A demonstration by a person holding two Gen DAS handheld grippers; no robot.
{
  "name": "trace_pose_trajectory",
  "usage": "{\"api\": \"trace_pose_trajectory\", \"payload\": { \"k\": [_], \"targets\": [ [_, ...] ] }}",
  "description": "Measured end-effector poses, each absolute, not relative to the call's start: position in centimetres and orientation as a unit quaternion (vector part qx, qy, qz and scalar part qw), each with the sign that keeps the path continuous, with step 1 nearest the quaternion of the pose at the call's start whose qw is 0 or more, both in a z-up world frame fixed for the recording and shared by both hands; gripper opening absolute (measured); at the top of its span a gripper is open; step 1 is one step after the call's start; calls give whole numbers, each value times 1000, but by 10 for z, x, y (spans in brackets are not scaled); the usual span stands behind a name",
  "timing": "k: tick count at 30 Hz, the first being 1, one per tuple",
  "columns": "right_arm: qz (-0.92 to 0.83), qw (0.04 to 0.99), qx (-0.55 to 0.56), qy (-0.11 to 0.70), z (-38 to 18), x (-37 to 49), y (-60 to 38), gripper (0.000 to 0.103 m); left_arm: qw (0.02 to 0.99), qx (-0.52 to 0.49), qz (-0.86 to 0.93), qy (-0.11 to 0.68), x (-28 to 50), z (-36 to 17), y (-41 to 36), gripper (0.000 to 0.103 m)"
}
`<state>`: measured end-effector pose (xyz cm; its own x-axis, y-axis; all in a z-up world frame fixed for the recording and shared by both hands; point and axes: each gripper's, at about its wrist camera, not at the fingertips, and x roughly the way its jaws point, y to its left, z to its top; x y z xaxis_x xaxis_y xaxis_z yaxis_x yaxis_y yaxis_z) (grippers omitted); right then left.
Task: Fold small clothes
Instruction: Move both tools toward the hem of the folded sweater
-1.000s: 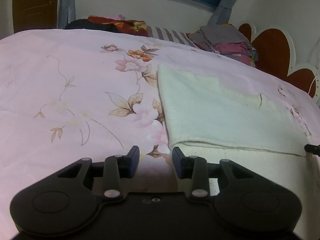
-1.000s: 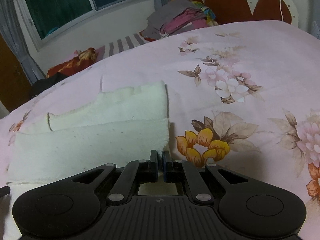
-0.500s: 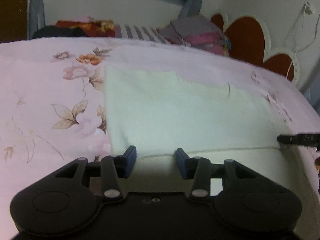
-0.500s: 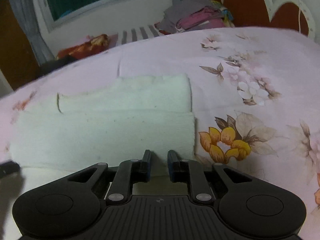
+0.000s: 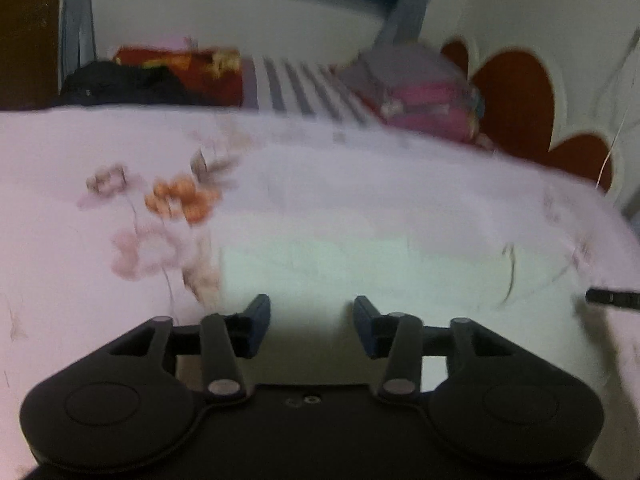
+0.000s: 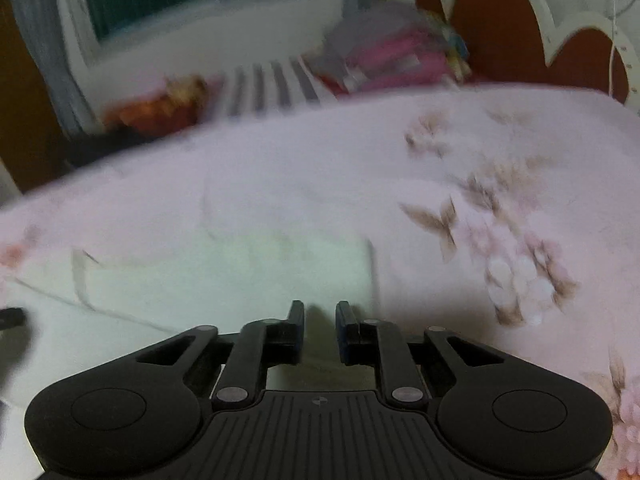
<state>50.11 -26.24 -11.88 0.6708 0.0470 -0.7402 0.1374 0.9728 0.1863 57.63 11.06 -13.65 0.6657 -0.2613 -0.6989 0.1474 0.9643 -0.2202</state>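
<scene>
A cream, soft knitted garment (image 6: 224, 276) lies partly folded on the pink floral bed (image 6: 500, 152), left gripper (image 5: 308, 312) and right gripper (image 6: 319, 316) parted and empty above it, folding seemingly unfinished.

Both views motion-blurred. White cloth (image 5: 360, 272) smeared, fold lines and edges hard to trace; its near part hidden under the left gripper (image 5: 311, 322) body at 6 o'clock. In the right wrist view the cloth (image 6: 224, 276) near edge sits behind the right gripper (image 6: 319, 330); touching or apart, cannot tell. Bed (image 5: 80, 280) flower print smudged. Clothes pile (image 5: 416, 92) at 1 o'clock: items indistinguishable. Dark tip (image 5: 612, 298) at 3 o'clock cut off by frame edge, likewise at 9 o'clock (image 6: 12, 317).
</scene>
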Motion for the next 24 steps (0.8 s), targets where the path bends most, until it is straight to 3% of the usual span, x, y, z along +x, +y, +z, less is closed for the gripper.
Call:
{"api": "trace_pose_trajectory", "payload": {
  "k": [10, 15, 18, 21, 23, 24],
  "targets": [
    [95, 894, 106, 425, -140, 526, -172, 16, 909, -19, -113, 401, 586, -155, 89, 53],
    [-28, 906, 82, 413, -144, 521, -210, 16, 915, 24, -69, 397, 562, -143, 99, 51],
    [-7, 912, 90, 400, -129, 509, -212, 17, 927, 17, -124, 354, 530, -126, 66, 55],
    [75, 901, 125, 409, -126, 503, -185, 17, 910, -26, -178, 373, 520, -131, 23, 57],
    [106, 895, 102, 421, -131, 499, -163, 16, 907, -20, -181, 381, 517, -137, 7, 49],
    [105, 894, 86, 428, -134, 497, -157, 17, 906, -10, -173, 387, 517, -142, 6, 55]
  ]
}}
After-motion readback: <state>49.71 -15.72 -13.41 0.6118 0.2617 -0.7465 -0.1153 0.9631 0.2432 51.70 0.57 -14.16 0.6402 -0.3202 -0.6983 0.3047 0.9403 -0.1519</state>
